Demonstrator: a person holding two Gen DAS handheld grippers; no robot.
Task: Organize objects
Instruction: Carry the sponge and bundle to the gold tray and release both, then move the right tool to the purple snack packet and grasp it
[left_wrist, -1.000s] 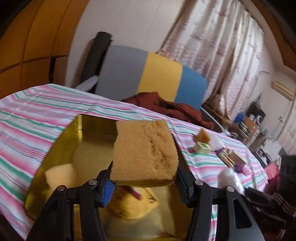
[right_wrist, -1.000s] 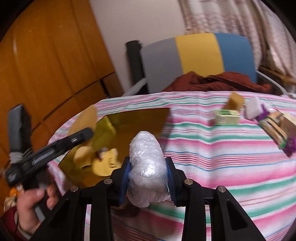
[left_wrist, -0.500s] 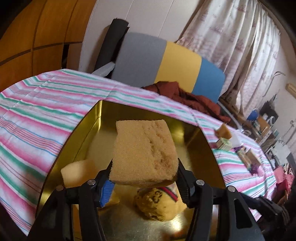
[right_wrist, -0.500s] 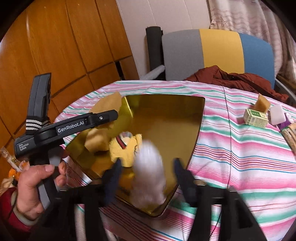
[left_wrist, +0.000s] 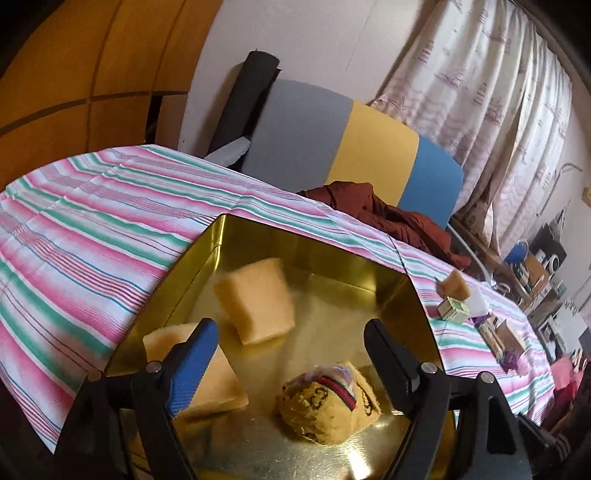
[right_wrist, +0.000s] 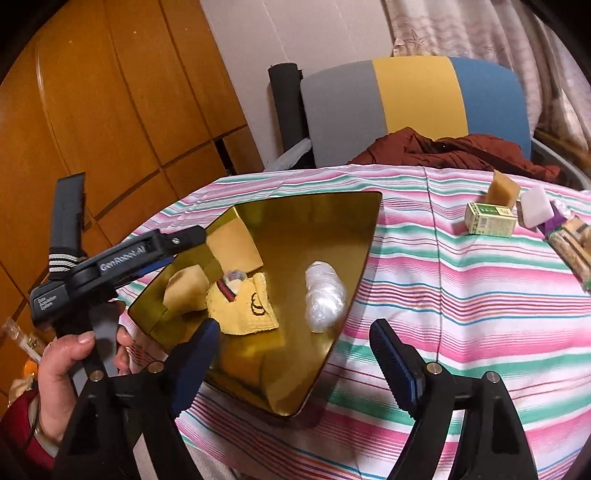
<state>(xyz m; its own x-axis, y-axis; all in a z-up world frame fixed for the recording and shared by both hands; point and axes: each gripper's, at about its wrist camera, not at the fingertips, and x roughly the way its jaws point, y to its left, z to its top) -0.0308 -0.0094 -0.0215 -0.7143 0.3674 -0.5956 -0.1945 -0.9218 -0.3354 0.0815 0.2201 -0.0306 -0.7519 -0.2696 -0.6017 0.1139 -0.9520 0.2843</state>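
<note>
1. Left wrist view: the tan sponge (left_wrist: 255, 301) now lies tilted inside the gold tin tray (left_wrist: 314, 254), next to a second sponge (left_wrist: 195, 369) at the near-left wall and a rolled yellow sock (left_wrist: 328, 410) nearer the camera. A second ago it was clamped in the left gripper (left_wrist: 290, 352); those fingers have just been opening, stand wide apart and hold nothing.
2. Right wrist view: the clear plastic-wrapped bundle (right_wrist: 325, 295) rests on the tray floor near the right rim (right_wrist: 354, 288). The right gripper (right_wrist: 293, 354), which gripped it a second ago, has just been opening too; its fingers are apart with nothing between them.
3. Judged from this, both drops are done, and both hands are free for the next pick.
4. Still outside the tray, on the striped cloth of the bench (right_wrist: 461, 280): a small green box (right_wrist: 489, 219), a brown block (right_wrist: 502, 188), a white block (right_wrist: 535, 206) and further packets at the far right.
5. The tray's raised rim likely calls for lifting clear before moving off. The cloth between tray and loose items is open; the person's hand (right_wrist: 70, 373) and the left tool crowd the tray's left side.
</note>
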